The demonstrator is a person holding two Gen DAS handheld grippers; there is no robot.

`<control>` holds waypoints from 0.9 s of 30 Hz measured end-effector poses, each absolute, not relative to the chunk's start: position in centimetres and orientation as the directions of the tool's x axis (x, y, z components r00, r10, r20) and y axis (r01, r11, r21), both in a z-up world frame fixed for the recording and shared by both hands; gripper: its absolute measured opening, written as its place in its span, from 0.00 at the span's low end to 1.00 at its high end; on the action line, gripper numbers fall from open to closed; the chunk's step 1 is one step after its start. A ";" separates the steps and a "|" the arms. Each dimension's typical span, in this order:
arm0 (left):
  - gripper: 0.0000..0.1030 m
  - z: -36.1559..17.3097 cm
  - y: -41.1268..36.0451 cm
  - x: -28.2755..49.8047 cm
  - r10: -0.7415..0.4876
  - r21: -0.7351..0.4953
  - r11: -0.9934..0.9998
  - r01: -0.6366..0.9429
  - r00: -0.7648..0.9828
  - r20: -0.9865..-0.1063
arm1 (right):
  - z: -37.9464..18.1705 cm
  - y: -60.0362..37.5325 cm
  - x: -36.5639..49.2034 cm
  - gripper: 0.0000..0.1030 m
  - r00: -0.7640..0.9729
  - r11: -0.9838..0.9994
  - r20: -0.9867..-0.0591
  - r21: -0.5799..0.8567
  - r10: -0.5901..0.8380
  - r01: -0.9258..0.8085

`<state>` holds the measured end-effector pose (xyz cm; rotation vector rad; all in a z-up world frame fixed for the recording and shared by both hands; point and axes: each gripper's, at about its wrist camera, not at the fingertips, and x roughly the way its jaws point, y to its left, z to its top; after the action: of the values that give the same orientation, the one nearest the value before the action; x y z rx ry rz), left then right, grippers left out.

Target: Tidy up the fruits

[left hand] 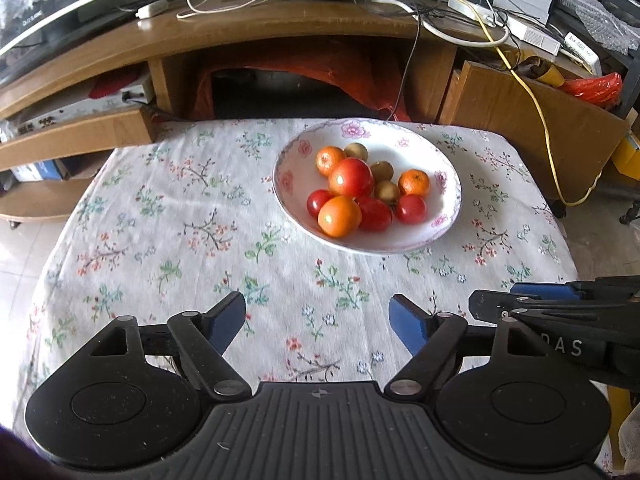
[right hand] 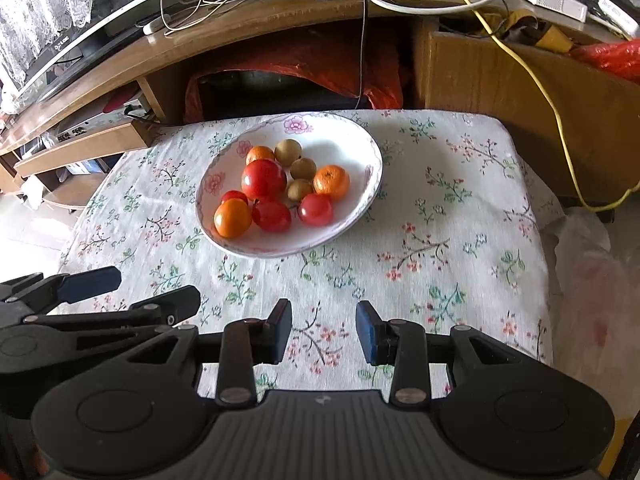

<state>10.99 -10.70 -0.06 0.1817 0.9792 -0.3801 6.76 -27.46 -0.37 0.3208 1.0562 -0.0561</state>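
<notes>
The fruit sits heaped together in a white floral bowl (left hand: 448,184), which rests toward the far side of the cloth-covered table (left hand: 168,216), well ahead of both my grippers. From my left camera I count a large red tomato (left hand: 351,177) near the middle of the pile, three smaller red tomatoes around its near side, three oranges, the biggest orange (left hand: 339,216) nearest me, and three small brownish fruits (left hand: 382,170) tucked behind and beside the tomato, all touching their neighbours. My right camera shows the same bowl (right hand: 360,148) a little left of centre, with the big tomato (right hand: 264,179) and the near orange (right hand: 233,218) on the bowl's left half. My left gripper (left hand: 318,322) hangs over the near part of the tablecloth with its blue-padded fingers spread wide and only cloth showing between them. My right gripper (right hand: 324,330) is just beside it, its jaws narrower but still parted, with bare cloth visible in the gap and nothing gripped. Each camera catches the other gripper at its edge, so the two are close side by side, both apart from the bowl. Beyond the table stands a wooden desk (left hand: 248,28) strewn with white, black and yellow cables (left hand: 532,92), with a red bag (left hand: 596,88) on the right.
</notes>
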 end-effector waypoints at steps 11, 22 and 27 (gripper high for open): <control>0.86 -0.7 -10.3 8.1 -0.198 0.028 0.918 0.395 0.520 -0.831 | -1.1 -27.0 4.1 0.35 0.482 0.946 -0.869 0.242 0.111 0.218; 0.86 -0.6 -10.3 5.7 -0.166 0.091 0.909 0.406 0.555 -0.815 | -1.5 -26.5 1.7 0.35 0.469 0.943 -0.877 0.234 0.100 0.236; 0.86 -0.3 -10.0 4.4 -0.175 0.092 0.906 0.412 0.564 -0.807 | -1.3 -26.1 0.4 0.35 0.474 0.942 -0.875 0.236 0.099 0.238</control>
<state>4.44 -9.96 -0.31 0.2850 0.9097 -0.3509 0.40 -26.15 -1.32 0.3480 1.0796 -0.0867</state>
